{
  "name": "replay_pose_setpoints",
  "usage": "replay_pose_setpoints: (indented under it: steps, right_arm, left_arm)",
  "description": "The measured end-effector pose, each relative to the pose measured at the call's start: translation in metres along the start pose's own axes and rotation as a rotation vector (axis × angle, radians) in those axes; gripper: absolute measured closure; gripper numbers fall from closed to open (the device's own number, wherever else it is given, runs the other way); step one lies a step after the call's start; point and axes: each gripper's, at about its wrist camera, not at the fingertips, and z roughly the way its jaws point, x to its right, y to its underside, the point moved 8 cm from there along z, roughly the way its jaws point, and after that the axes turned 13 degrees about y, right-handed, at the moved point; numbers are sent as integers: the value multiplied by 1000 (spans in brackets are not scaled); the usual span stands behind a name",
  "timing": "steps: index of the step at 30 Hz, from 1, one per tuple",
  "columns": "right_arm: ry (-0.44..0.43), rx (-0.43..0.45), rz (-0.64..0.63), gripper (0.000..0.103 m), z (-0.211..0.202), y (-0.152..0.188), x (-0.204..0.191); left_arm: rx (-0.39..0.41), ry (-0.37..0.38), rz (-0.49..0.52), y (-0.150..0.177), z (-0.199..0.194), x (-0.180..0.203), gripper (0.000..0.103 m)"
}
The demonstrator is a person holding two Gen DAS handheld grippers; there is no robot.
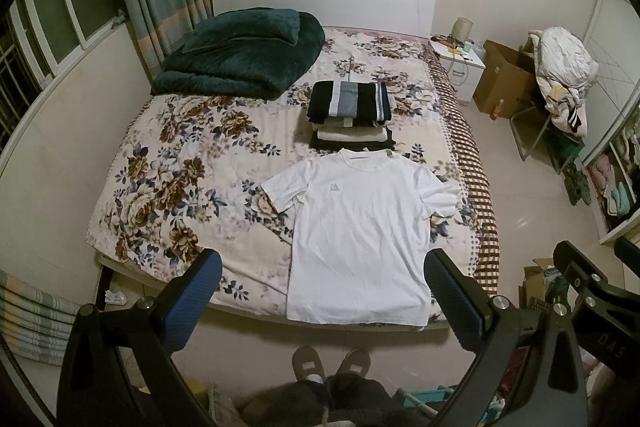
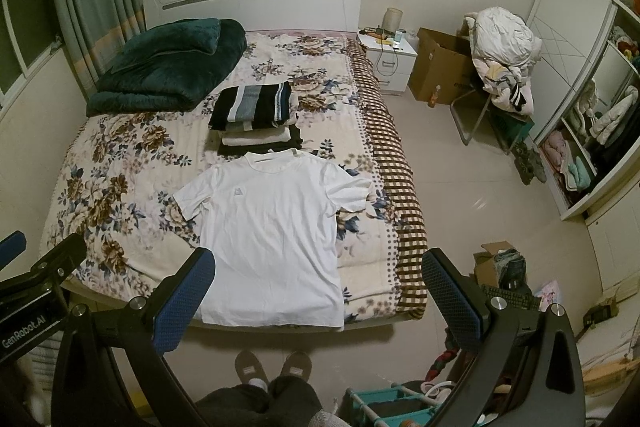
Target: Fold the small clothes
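Left wrist view: your left gripper (image 1: 322, 301), jaws wide and empty, hangs above the white T-shirt (image 1: 360, 235), spread flat and unfolded at the bed's (image 1: 160, 163) foot. Right wrist view: your right gripper (image 2: 318, 299), likewise wide and empty; the folded stack (image 2: 256, 119) beyond the collar appears done, the shirt remains.

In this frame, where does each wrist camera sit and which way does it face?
Left wrist: above the bed's foot, facing the headboard; open left gripper frames the flat white short-sleeved T-shirt; the right gripper shows at the edge, slippered feet below.
Right wrist: further right, same heading; open right gripper, left gripper at left edge.
Shared: T-shirt, folded clothes stack, dark green blanket.
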Motion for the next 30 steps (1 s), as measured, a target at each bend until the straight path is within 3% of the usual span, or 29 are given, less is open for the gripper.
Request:
replay_pose_setpoints:
  steps: [30]
  right_arm:
    - [-1,5,1,0,-1,-2,-1]
  left_arm:
    - [7,1,-2,-1,-1,1,0]
